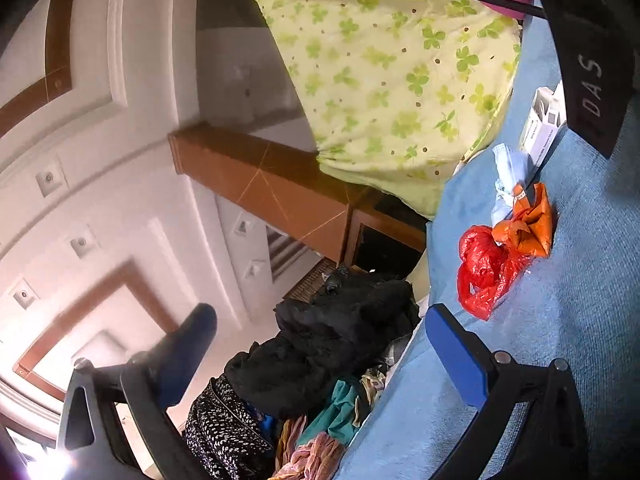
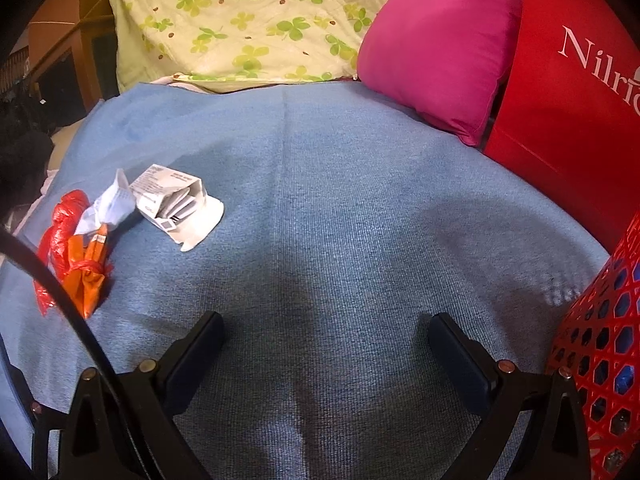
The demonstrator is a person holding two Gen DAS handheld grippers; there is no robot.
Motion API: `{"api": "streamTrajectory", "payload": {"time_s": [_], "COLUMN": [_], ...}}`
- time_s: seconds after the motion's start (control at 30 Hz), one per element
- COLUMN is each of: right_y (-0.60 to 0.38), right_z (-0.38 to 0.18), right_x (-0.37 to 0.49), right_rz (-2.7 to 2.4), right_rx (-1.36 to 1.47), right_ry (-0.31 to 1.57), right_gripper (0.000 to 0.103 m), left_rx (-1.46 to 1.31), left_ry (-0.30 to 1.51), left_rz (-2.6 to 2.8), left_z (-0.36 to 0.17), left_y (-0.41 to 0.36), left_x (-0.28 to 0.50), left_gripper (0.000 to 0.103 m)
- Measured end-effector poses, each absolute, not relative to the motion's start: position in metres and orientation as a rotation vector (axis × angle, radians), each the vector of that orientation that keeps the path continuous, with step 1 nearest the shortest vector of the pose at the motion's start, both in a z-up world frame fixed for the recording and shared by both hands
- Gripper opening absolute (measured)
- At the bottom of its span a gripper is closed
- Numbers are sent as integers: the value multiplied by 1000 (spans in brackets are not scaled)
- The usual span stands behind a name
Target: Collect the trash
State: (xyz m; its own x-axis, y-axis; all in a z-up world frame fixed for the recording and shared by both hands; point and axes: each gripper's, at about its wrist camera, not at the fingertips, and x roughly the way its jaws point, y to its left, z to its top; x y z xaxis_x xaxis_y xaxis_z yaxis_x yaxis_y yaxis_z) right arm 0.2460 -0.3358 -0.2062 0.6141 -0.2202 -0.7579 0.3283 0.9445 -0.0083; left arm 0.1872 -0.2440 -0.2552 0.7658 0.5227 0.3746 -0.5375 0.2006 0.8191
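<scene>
I'm in a home bedroom: a blue-covered bed [image 2: 340,200], clover-print quilt [image 2: 248,20], pink pillow [image 2: 436,60], piled clothes [image 1: 328,356].

Ahead and left of the right gripper's fingers [image 2: 460,356], a bag [image 2: 60,236], wrapper [image 2: 90,276], paper [image 2: 108,208] and box [image 2: 176,204] lie touching on the blanket [image 2: 340,200]. A basket [image 2: 600,340] stands just right; a pillow [image 2: 436,60] lies farther ahead, right.
</scene>
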Motion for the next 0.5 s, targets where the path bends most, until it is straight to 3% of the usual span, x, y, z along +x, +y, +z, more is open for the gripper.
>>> {"api": "streamTrajectory", "payload": {"time_s": [0.5], "right_y": [-337], "right_z": [-206], "right_x": [246], "right_rz": [-318], "right_rx": [136], "right_ry": [853], "right_gripper": [103], "left_rx": [1149], "left_ry": [-14], "left_rz": [741], "left_z": [-254], "left_y": [-246], "left_x": [185], "left_gripper": [103]}}
